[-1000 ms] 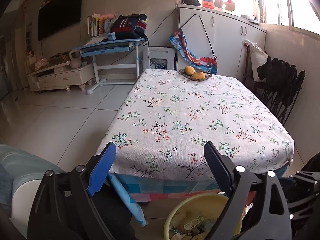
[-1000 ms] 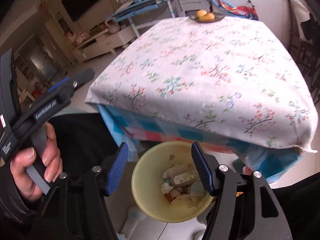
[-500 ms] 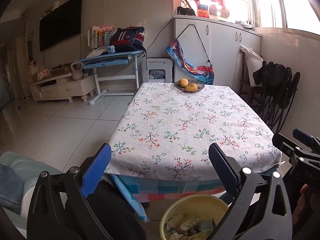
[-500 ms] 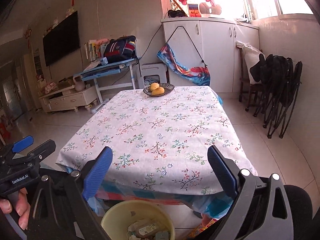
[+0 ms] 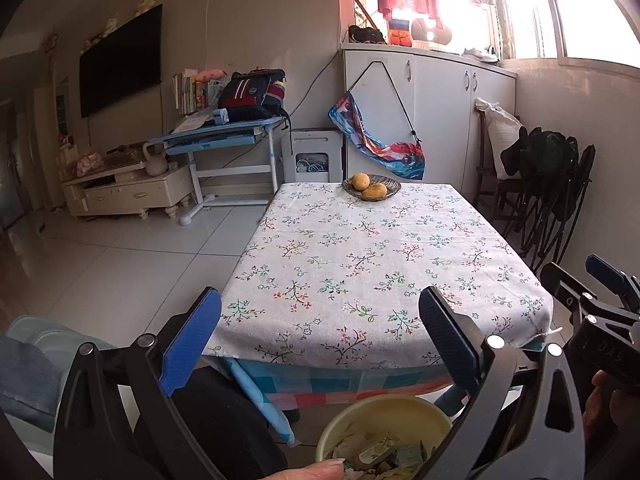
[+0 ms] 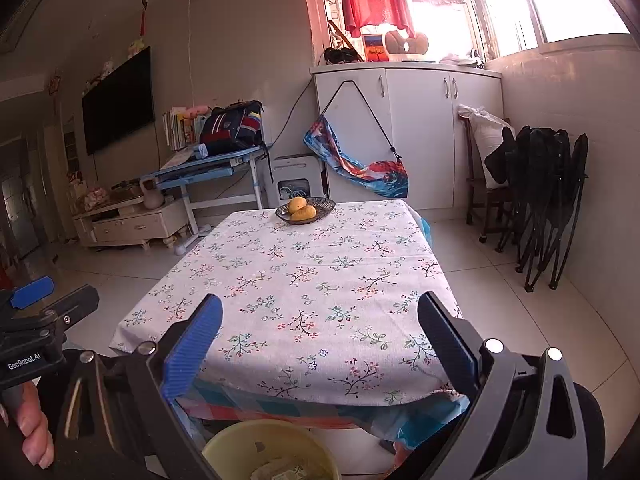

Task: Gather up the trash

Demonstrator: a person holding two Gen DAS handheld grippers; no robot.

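Note:
On the floor below the table's near edge stands a yellow bin [image 5: 400, 402], with wrappers and paper scraps [image 5: 376, 450] inside it. My left gripper [image 5: 320, 320] hovers above it, open and empty, aimed over the floral-cloth table [image 5: 360, 264]. The right gripper [image 6: 320, 320] is likewise open and empty, with the bin [image 6: 248, 430] low in its view. Each gripper shows in the other's view: the right one [image 5: 600, 300] at the right edge, the left one [image 6: 40, 312] at the left edge, held by a hand [image 6: 32, 428].
A dark plate with two yellow fruits [image 5: 370, 188] sits at the table's far end. Folded black chairs [image 5: 548, 196] lean on the right wall. A blue desk [image 5: 224, 136], a white cabinet [image 5: 428, 112] and a low TV stand [image 5: 128, 192] stand beyond. A fingertip [image 5: 320, 468] shows beside the bin.
Both grippers rose and tipped up from the bin toward the table. The right gripper's jaws spread wider, and the bin slid to the bottom of both views.

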